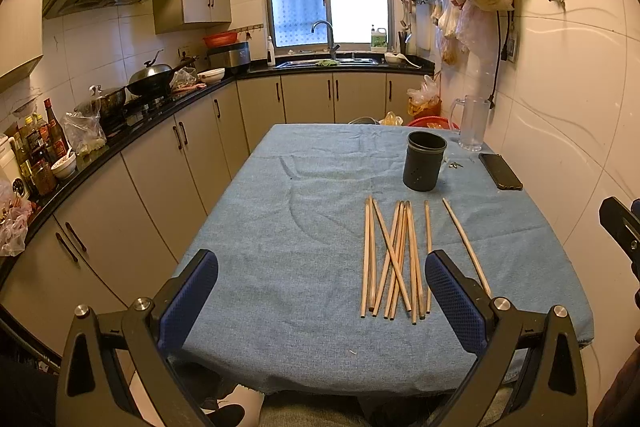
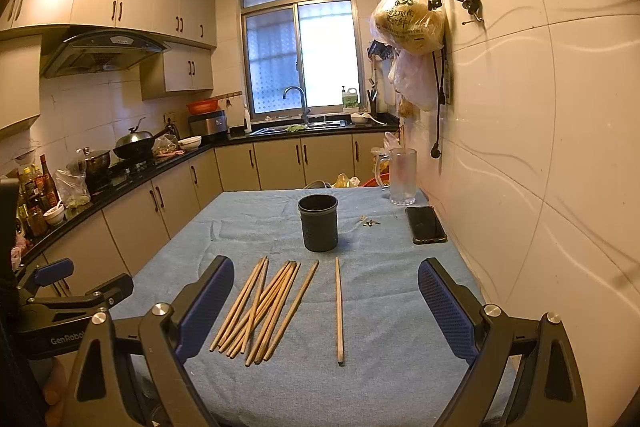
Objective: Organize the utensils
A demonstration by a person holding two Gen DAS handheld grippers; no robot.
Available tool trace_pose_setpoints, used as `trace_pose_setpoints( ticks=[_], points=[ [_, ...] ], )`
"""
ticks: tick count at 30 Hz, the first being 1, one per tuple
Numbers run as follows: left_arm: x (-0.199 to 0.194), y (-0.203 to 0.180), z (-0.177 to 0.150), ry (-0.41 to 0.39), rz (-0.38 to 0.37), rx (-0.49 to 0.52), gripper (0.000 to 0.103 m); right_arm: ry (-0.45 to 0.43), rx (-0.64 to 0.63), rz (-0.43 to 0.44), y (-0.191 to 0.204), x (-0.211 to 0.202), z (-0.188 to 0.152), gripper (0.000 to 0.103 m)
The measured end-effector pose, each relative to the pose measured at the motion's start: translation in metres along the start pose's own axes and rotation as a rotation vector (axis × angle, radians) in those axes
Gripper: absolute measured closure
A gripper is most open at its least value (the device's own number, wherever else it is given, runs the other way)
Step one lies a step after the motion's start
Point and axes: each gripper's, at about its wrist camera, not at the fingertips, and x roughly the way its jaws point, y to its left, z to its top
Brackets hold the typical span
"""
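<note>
Several wooden chopsticks (image 1: 394, 259) (image 2: 264, 307) lie in a loose pile on the blue tablecloth (image 1: 280, 227) (image 2: 384, 307). One single chopstick (image 1: 466, 247) (image 2: 339, 311) lies apart, to the right of the pile. Behind them stands an empty dark cylindrical holder (image 1: 424, 161) (image 2: 318, 223). My left gripper (image 1: 320, 299) is open above the table's near edge, left of the pile, holding nothing. Nothing sits between the blue pads of my open right gripper (image 2: 326, 311), which frames the chopsticks from above. In the right wrist view the left gripper (image 2: 80, 291) shows at the far left.
A black phone (image 1: 500, 171) (image 2: 426, 225) and a glass mug (image 1: 472, 123) (image 2: 402, 177) sit at the table's far right by the tiled wall. Small scraps (image 2: 370, 222) lie beside the holder. A kitchen counter (image 1: 120, 131) with pots and bottles runs along the left.
</note>
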Motion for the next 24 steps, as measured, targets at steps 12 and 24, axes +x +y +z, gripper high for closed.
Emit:
trace_pose_setpoints(
  ticks=[12, 24],
  points=[
    [0.002, 0.001, -0.001, 0.006, 0.005, 0.001, 0.000, -0.001, 0.004, -0.003, 0.000, 0.002, -0.002, 0.008],
    [0.023, 0.000, 0.003, 0.043, -0.002, 0.003, 0.000, 0.014, -0.018, -0.002, -0.004, 0.016, -0.005, 0.008]
  ],
)
